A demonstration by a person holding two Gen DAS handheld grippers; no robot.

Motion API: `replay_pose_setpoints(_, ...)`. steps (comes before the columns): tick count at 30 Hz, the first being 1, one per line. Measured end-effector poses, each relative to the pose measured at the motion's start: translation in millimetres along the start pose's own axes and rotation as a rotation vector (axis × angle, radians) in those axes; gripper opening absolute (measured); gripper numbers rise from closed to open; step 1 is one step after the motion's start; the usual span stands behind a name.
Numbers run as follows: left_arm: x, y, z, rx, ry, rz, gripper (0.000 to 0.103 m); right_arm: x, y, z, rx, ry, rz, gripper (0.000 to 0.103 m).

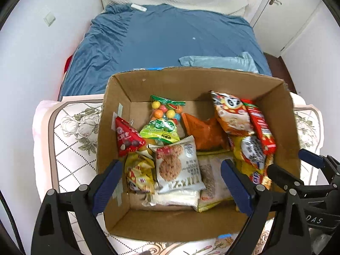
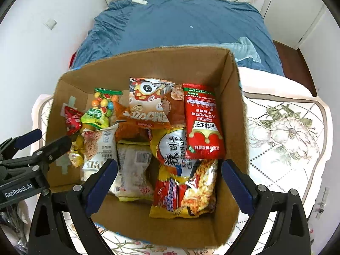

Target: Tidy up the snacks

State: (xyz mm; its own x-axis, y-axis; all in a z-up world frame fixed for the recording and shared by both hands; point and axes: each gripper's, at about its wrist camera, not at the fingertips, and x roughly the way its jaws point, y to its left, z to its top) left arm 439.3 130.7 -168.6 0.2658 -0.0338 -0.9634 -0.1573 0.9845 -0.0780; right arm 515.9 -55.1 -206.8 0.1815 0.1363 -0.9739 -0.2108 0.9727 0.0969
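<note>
An open cardboard box (image 1: pixel 191 78) (image 2: pixel 148 61) stands on a floral quilt and holds several snack packs. Among them are a white biscuit pack (image 1: pixel 178 163) (image 2: pixel 99 146), a red strip pack (image 1: pixel 261 127) (image 2: pixel 201 121), a yellow noodle pack (image 2: pixel 184 189), a candy-ball bag (image 1: pixel 165 110) (image 2: pixel 104 104) and a small red pack (image 1: pixel 127 137). My left gripper (image 1: pixel 171 184) is open and empty above the box's near left part. My right gripper (image 2: pixel 169 186) is open and empty above the near right part. Each gripper shows in the other's view (image 1: pixel 297 167) (image 2: pixel 46 140).
The floral quilt (image 1: pixel 72 140) (image 2: pixel 284 131) lies under the box at the foot of a bed with a blue sheet (image 1: pixel 165 38) (image 2: pixel 182 21). A light blue towel (image 1: pixel 221 61) lies behind the box. White walls and cupboard doors (image 1: pixel 282 21) flank the bed.
</note>
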Motion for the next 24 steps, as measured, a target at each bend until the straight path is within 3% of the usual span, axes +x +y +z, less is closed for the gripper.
replay_pose_setpoints(12,-88.2,-21.5,-73.0,0.038,-0.211,0.038,0.095,-85.0,0.9,-75.7,-0.016,-0.206,-0.032,0.100)
replay_pose_setpoints(24,-172.7,-26.3,-157.6,0.026,-0.377,0.056,0.095,-176.5,3.7,-172.6,-0.003,-0.379,0.008,0.100)
